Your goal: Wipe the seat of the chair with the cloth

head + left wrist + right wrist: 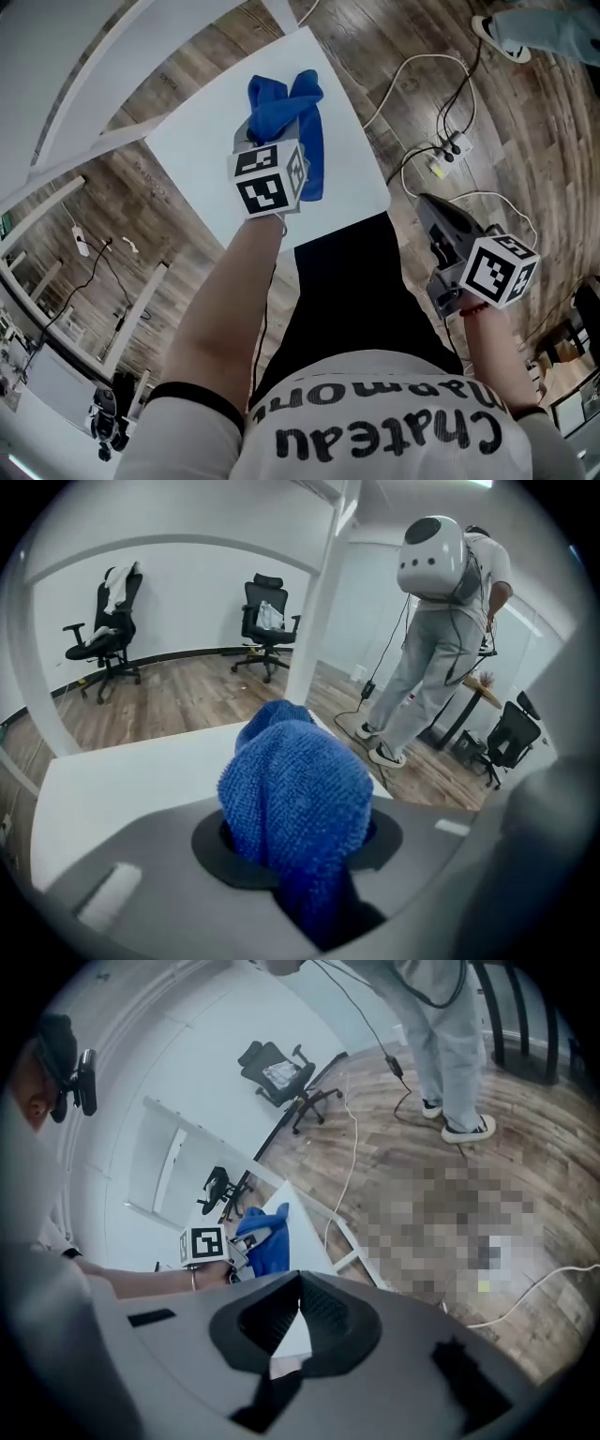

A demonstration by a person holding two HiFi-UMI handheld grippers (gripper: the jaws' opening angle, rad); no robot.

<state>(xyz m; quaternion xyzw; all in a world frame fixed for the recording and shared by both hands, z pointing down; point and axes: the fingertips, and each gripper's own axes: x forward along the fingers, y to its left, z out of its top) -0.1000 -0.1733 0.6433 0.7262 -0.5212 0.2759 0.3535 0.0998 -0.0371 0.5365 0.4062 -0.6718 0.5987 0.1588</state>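
Two claws — left claw [274, 131] clamped on the blue cloth [286, 103] over the white seat [202, 145]; right claw [433, 214] closed, empty.

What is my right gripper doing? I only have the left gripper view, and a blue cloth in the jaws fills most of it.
Observer: The right gripper is off the near right corner of the white seat, over the wooden floor.
Operator: Is it holding anything?
Observer: No. The right gripper view shows its jaws together with nothing between them.
Operator: Where is my cloth over the seat?
Observer: In the head view, the blue cloth drapes from the left gripper above the middle of the seat. I cannot tell whether it touches the seat.
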